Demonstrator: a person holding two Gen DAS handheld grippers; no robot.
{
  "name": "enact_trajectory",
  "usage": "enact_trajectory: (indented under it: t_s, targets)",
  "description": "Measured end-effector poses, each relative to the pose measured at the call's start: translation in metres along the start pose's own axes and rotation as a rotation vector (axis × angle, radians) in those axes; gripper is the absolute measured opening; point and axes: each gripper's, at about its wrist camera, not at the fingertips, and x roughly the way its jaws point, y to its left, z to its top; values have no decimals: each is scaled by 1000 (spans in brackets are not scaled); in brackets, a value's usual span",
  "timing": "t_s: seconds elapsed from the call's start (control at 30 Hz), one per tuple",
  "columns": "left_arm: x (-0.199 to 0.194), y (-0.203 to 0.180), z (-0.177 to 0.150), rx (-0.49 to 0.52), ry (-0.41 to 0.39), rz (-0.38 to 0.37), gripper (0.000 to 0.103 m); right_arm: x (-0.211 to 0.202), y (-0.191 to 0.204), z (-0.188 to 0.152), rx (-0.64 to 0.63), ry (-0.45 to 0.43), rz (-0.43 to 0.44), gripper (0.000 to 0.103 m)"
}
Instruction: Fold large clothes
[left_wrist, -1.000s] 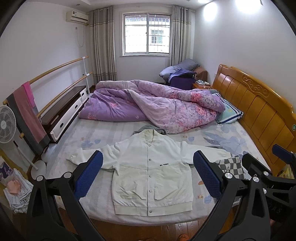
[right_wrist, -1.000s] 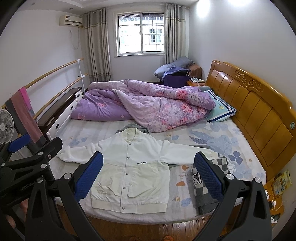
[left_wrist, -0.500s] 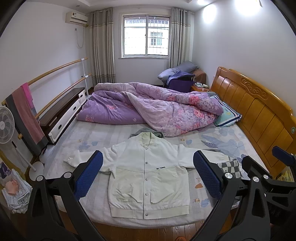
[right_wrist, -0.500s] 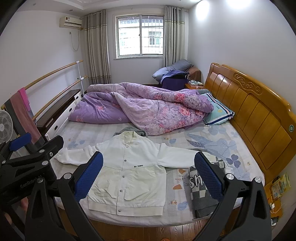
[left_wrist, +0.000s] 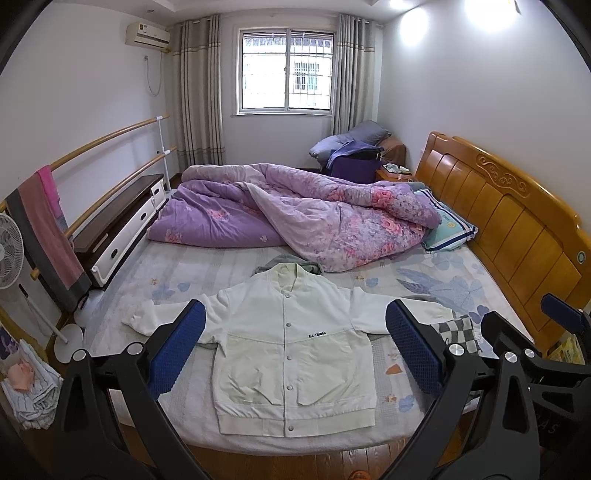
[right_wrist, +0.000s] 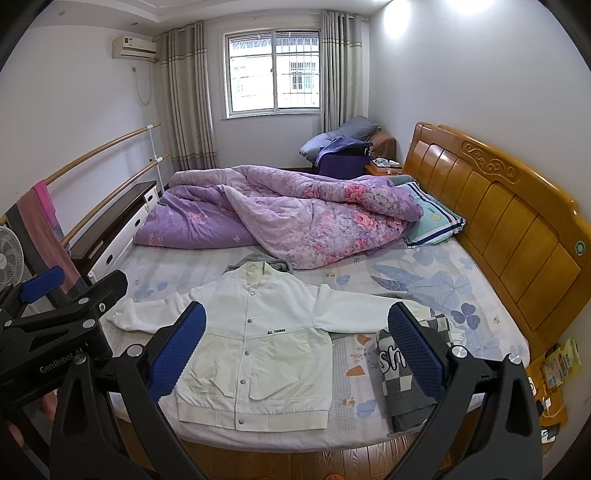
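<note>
A white button-up jacket (left_wrist: 291, 343) lies flat, front up, with both sleeves spread, on the near part of the bed; it also shows in the right wrist view (right_wrist: 258, 343). My left gripper (left_wrist: 295, 350) is open and empty, held back from the bed edge above the floor. My right gripper (right_wrist: 295, 350) is open and empty too, beside the left one. The right gripper's body shows at the right edge of the left wrist view (left_wrist: 535, 354); the left one's shows at the left of the right wrist view (right_wrist: 55, 332).
A folded grey checked garment (right_wrist: 406, 376) lies right of the jacket. A rumpled purple quilt (left_wrist: 295, 218) and a pillow (left_wrist: 448, 229) fill the far bed. Wooden headboard (left_wrist: 517, 221) at right. A fan (left_wrist: 11, 251) and clothes pile (left_wrist: 29, 387) stand at left.
Both grippers have drawn back from the bed and risen a little, so the jacket and bed look smaller and more of the room shows. Both stay open.
</note>
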Motion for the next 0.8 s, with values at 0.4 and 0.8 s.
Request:
enact_trajectory:
  t_s: [0.4,0.8]
  targets:
    - [5,7,4,7,4,-2,98,0,0,2,4,7,3,95]
    - [8,11,4,20,-15,-3,98,4,-1,2,4,7,0,95]
